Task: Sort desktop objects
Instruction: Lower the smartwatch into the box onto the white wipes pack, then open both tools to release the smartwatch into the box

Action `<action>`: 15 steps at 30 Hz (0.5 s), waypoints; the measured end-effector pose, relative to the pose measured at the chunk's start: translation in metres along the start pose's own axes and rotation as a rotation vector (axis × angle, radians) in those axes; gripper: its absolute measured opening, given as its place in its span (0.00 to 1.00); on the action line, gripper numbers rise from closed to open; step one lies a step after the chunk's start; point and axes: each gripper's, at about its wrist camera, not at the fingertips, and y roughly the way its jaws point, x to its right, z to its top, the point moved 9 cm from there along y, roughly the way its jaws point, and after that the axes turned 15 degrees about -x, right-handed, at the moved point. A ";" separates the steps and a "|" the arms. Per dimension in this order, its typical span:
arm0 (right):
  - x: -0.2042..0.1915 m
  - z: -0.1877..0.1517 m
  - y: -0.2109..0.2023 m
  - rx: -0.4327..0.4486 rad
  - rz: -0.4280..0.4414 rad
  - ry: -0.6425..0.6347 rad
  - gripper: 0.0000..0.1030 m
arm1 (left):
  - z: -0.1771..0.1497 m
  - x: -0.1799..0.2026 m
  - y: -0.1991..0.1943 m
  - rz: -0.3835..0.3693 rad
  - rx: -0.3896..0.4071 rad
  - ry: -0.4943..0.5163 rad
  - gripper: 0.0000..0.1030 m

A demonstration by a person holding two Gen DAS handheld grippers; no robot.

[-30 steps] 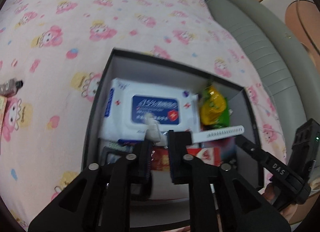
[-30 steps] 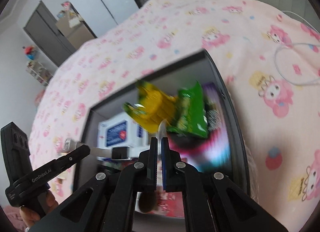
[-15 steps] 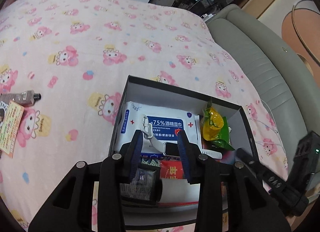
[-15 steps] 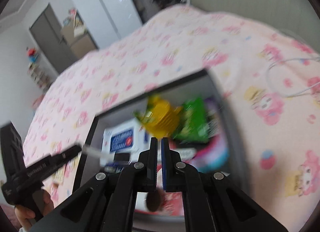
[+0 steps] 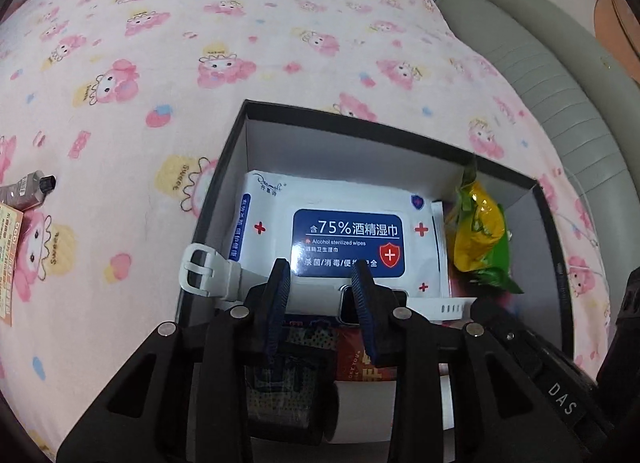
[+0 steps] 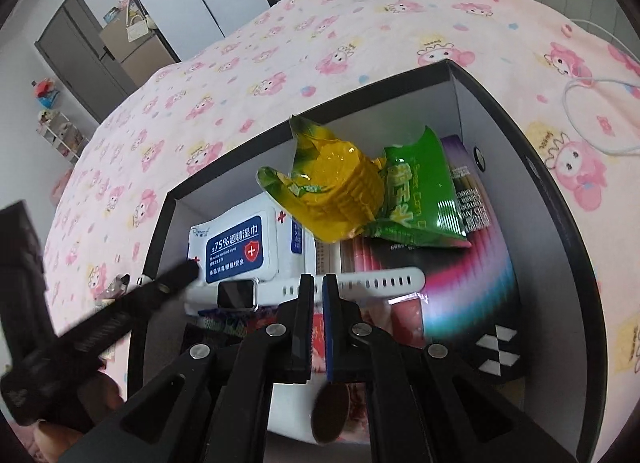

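A black box (image 5: 240,131) with white inner walls sits on the pink cartoon-print cloth. Inside lie a white pack of alcohol wipes (image 5: 344,239), a yellow-green snack bag (image 5: 480,235) and other packets. A white smartwatch (image 5: 224,279) lies across the wipes pack, its buckle end over the box's left rim. My left gripper (image 5: 320,275) is open just above the watch, touching nothing. In the right wrist view the watch (image 6: 360,283) lies across the box (image 6: 560,203). My right gripper (image 6: 318,283) is shut and empty, just above the strap.
A small grey tube (image 5: 28,191) and an orange card (image 5: 10,255) lie on the cloth to the left of the box. A grey sofa (image 5: 540,63) borders the cloth at right. A white cable (image 6: 592,115) lies on the cloth right of the box.
My left gripper was shut on the watch, then opened and let it go; the watch now rests on the wipes pack. Both grippers drew back a little.
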 end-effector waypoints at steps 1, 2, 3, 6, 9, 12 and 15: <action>-0.001 0.001 0.003 -0.014 -0.009 -0.004 0.03 | -0.001 0.001 0.005 0.001 -0.021 0.001 0.31; -0.001 0.000 0.007 -0.032 -0.018 -0.010 0.03 | -0.001 0.001 0.011 0.001 -0.042 0.001 0.31; -0.001 -0.002 0.009 -0.044 -0.025 -0.016 0.03 | -0.002 0.001 0.016 0.002 -0.062 0.002 0.31; -0.002 -0.008 0.009 -0.049 -0.051 -0.039 0.03 | -0.008 0.004 0.027 -0.009 -0.110 0.010 0.31; -0.003 -0.021 0.010 -0.074 -0.037 -0.049 0.03 | -0.015 0.004 0.026 -0.046 -0.133 0.002 0.31; -0.004 -0.029 0.006 -0.069 -0.036 -0.055 0.03 | -0.014 0.005 0.015 -0.065 -0.107 -0.004 0.31; -0.008 -0.027 -0.004 -0.028 -0.062 -0.069 0.03 | -0.008 0.009 -0.002 -0.044 -0.050 0.021 0.31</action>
